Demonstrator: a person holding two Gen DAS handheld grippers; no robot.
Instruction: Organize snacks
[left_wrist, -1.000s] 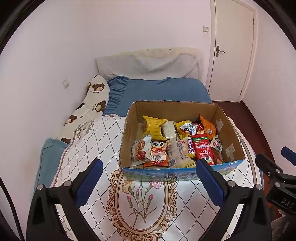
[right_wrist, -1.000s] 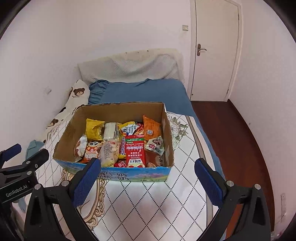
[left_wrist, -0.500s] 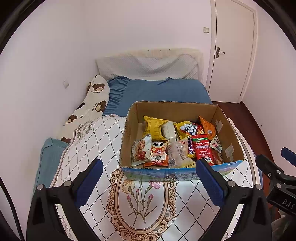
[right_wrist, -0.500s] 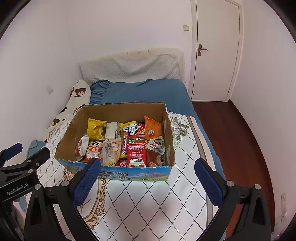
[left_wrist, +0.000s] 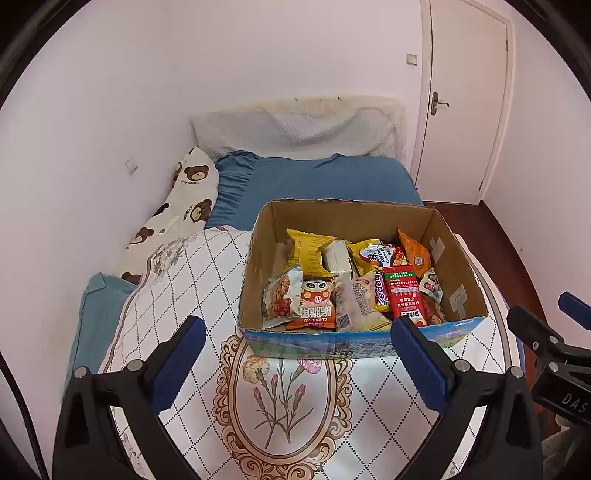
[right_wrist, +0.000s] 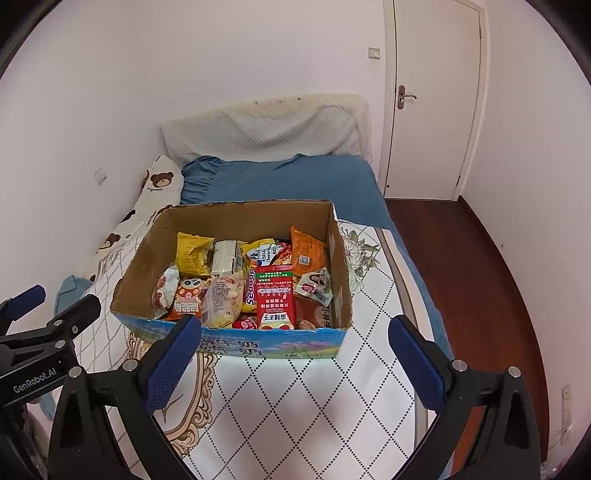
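Note:
An open cardboard box (left_wrist: 258, 266) (right_wrist: 340, 269) stands on the quilt of a bed and holds several snack packs. Among them are a yellow pack (left_wrist: 308, 251) (right_wrist: 192, 253), a red pack (left_wrist: 404, 295) (right_wrist: 275, 299), an orange pack (left_wrist: 415, 254) (right_wrist: 304, 251) and a panda pack (left_wrist: 317, 304) (right_wrist: 188, 297). My left gripper (left_wrist: 297, 363) is open and empty, in front of the box. My right gripper (right_wrist: 295, 363) is open and empty, also in front of the box. Each gripper shows at the edge of the other's view.
The white diamond-pattern quilt (left_wrist: 184, 280) (right_wrist: 314, 398) covers the near bed. A blue sheet (left_wrist: 314, 181), a bear-print pillow (left_wrist: 184, 206) and a wall lie behind and left. A door (right_wrist: 432, 99) and a wooden floor (right_wrist: 465, 266) are at the right.
The right wrist view has shifted slightly, with the box a little further right in it. The left view is unchanged. Both grippers stay open.

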